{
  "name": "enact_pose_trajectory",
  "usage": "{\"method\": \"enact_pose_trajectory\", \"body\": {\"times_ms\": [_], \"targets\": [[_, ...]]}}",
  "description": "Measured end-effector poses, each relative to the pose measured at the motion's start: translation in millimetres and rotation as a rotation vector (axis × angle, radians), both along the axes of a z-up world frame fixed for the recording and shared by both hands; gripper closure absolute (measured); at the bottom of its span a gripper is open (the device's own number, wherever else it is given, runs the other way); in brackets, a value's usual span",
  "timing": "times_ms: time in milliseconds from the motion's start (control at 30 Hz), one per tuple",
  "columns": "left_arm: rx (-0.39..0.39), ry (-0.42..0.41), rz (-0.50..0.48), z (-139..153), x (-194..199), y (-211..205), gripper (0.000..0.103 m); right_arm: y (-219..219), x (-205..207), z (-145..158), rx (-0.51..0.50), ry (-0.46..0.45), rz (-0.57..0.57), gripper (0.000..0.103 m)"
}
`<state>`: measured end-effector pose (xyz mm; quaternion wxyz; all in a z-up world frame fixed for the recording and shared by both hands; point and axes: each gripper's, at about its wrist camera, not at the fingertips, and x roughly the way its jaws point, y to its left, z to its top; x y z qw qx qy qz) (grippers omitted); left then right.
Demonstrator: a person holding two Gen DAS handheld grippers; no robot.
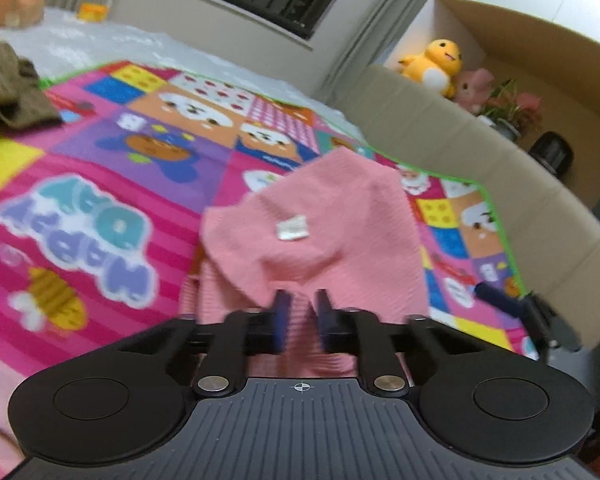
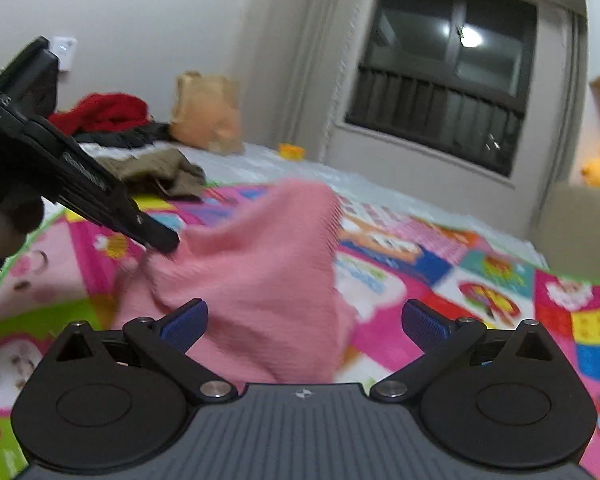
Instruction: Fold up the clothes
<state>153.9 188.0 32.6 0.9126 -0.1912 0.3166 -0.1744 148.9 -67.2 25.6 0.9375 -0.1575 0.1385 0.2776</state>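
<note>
though blurred, pink garment edge

A salmon-pink ribbed knit garment carries a small white label. It lies on a play mat that is mostly hot pink, patched with yellow, blue, purple and orange squares showing cartoon animals, striped in two pinks in places, lettered in pale blue and lilac outlined in white, and edged in bright green. An olive-brown garment sits at the mat's far side. In the right wrist view a red garment tops a dark pile. The grippers are black with blue finger pads. A yellow plush duck has a white belly; beside it sits a pink plush.
</note>
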Motion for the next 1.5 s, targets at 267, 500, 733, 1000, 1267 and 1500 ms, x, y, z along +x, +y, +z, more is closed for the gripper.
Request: {"method": "enact_pose_trajectory", "body": {"times_ms": [267, 500, 733, 1000, 1267, 1500], "targets": [[0.101, -0.006, 0.117, 23.0, -12.5, 33.9, 0.093, 10.4, -0.9, 4.7, 0.012, -0.016, 0.026, 0.0], [-0.11, 0.029, -0.002, 20.1, -6.8, 14.9, 0.042, 2.9, 0.7, 4.5, 0.046, 0.03, 0.019, 0.0], [-0.081, 0.078, 0.019, 3.8, 13.6, -24.0, 0.019, -3.3, 1.1, -0.7, 0.077, 0.099, 0.018, 0.0], [0.113, -0.078, 0.016, 28.5, 2.3, -37.8, 0.1, -33.0, -2.4, 10.1, 0.126, 0.064, -0.028, 0.0], [0.176, -0.114, 0.066, 41.6, 1.0, -13.3, 0.089, 1.1, 78.9, 24.1, 0.105, 0.077, -0.141, 0.0], [0.175, -0.123, -0.173, 15.2, 7.6, -56.3, 0.029, 6.5, 167.1, -39.5, 0.026, 0.332, -0.286, 0.0]]}}
